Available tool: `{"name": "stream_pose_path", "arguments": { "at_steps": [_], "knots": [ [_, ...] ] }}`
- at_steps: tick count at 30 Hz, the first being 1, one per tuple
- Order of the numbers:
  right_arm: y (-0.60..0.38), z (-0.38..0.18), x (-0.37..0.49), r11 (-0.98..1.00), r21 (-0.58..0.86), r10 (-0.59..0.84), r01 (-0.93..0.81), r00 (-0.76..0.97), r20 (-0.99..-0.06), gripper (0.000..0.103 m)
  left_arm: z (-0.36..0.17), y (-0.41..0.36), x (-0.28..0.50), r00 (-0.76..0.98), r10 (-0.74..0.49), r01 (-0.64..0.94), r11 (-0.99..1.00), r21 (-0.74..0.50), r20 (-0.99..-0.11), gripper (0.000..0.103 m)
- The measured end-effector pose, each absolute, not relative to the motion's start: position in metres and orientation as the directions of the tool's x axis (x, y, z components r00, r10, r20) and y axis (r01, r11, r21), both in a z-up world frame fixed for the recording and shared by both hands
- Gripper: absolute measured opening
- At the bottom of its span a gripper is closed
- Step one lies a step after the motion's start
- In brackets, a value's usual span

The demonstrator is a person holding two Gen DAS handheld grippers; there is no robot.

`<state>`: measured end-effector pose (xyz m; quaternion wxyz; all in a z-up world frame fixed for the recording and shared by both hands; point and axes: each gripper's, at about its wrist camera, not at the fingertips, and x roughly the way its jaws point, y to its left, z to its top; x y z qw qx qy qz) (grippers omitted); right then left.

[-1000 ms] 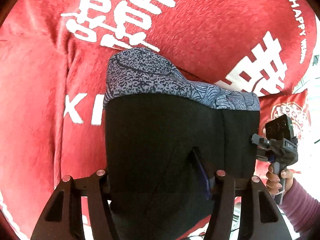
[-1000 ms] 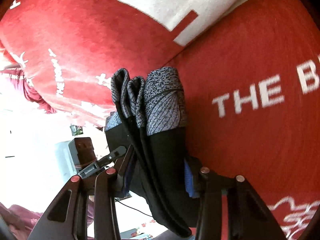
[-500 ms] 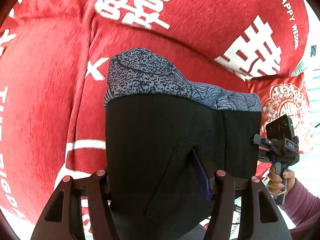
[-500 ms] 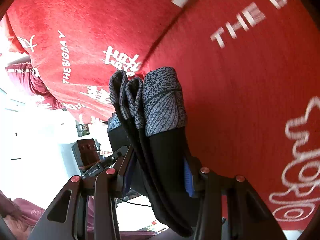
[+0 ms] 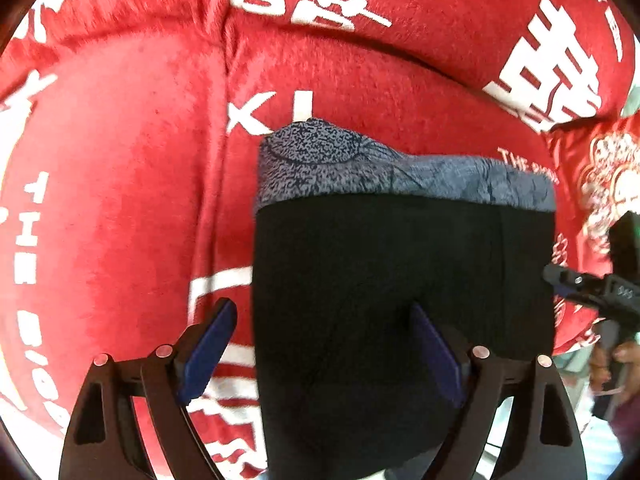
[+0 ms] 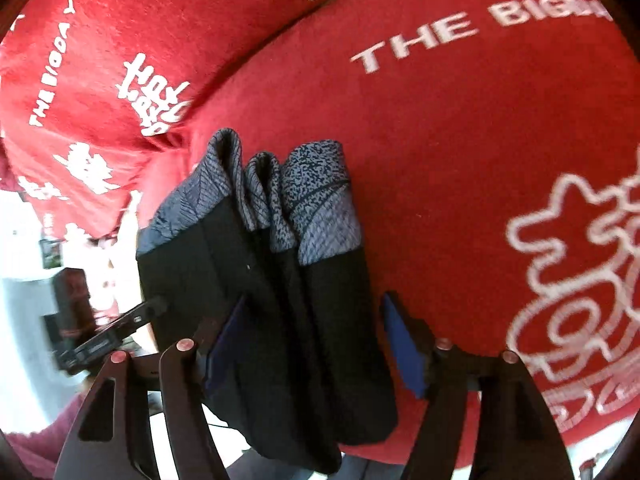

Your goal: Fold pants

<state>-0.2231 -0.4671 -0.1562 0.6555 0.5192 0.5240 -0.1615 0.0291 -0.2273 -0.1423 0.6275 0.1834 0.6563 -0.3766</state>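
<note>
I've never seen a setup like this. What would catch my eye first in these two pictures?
The bright red cover with white lettering fills both views. In the middle lie the folded black pants with a speckled grey waistband bunched at the far end. In front, each gripper's blue-padded jaws are opening around the pants: left gripper, right gripper.

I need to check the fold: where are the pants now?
In both wrist views the folded pants sit mid-frame between each gripper's opening fingers, on the red cover.
</note>
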Motion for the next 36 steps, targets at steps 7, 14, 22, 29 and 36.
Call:
{"name": "stream_pose_path", "arguments": {
  "at_steps": [7, 14, 22, 29, 36],
  "knots": [
    [-0.446, -0.120, -0.243, 0.429, 0.392, 0.220, 0.814, 0.327, -0.919, 0.080, -0.109, -0.208, -0.003, -0.050, -0.174, 0.783, 0.604, -0.147, -0.984, 0.089],
    [-0.410, -0.088, -0.257, 0.456, 0.270, 0.136, 0.848, 0.233, -0.963, 0.082, -0.080, -0.188, -0.031, 0.001, -0.129, 0.808, 0.584, -0.075, -0.992, 0.089],
    [-0.357, -0.034, -0.254, 0.541, 0.145, 0.040, 0.828, 0.147, -0.988, 0.091, -0.033, -0.169, -0.045, 0.044, -0.160, 0.823, 0.566, -0.055, -0.986, 0.089],
    [-0.324, 0.009, -0.234, 0.593, 0.109, -0.026, 0.798, 0.154, -0.988, 0.091, 0.005, -0.165, -0.045, 0.120, -0.161, 0.789, 0.615, -0.004, -0.980, 0.089],
    [-0.312, 0.031, -0.212, 0.631, 0.111, -0.003, 0.767, 0.146, -0.989, 0.091, 0.023, -0.167, -0.052, 0.153, -0.135, 0.771, 0.636, 0.033, -0.979, 0.089]
  ]
}}
